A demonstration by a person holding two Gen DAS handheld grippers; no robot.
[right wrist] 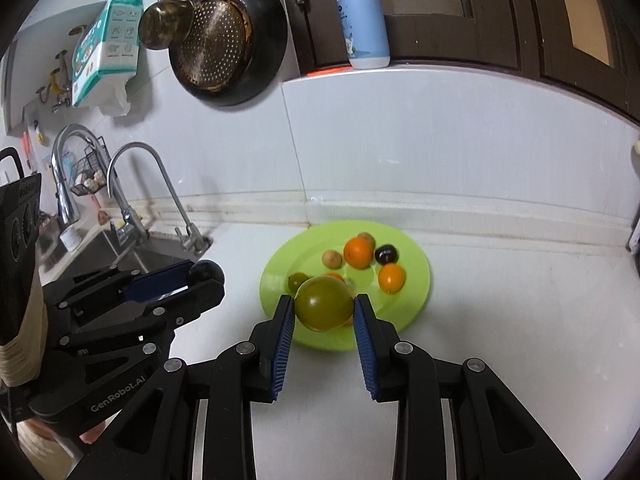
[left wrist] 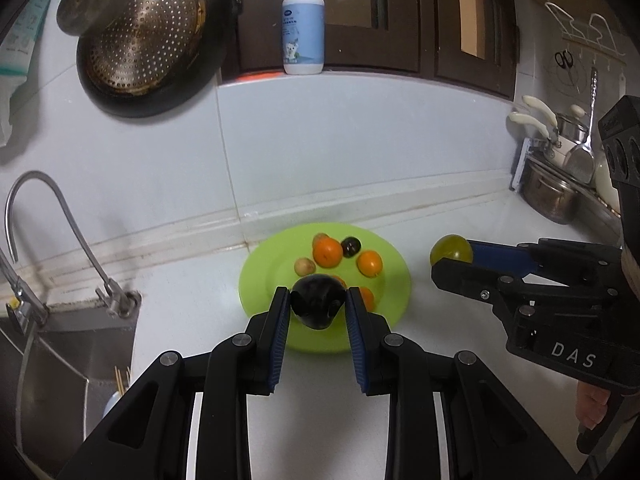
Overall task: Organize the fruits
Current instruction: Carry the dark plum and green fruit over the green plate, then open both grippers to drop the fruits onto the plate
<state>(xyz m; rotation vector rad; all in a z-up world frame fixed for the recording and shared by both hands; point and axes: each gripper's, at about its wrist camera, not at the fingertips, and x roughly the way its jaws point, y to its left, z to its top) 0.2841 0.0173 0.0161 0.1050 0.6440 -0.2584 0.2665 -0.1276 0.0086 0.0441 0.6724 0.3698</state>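
A lime green plate [left wrist: 384, 268] [right wrist: 416, 264] lies on the white counter near the back wall. It holds several small fruits: oranges [left wrist: 328, 252] [right wrist: 358, 252], a dark plum [left wrist: 351, 246] [right wrist: 386, 255] and a pale small fruit [left wrist: 304, 267] [right wrist: 332, 259]. My left gripper [left wrist: 318, 300] [right wrist: 206, 276] is shut on a dark purple fruit [left wrist: 317, 306] above the plate's near edge. My right gripper [right wrist: 324, 306] [left wrist: 452, 256] is shut on a yellow-green fruit [right wrist: 324, 303] [left wrist: 451, 249], held above the counter at the plate's right.
A sink with curved taps [left wrist: 60, 216] [right wrist: 160, 196] lies to the left. Pans and a strainer [left wrist: 144, 36] [right wrist: 224, 40] hang on the wall. A soap bottle [left wrist: 303, 24] stands on the ledge. Pots and utensils [left wrist: 560, 168] stand at the far right.
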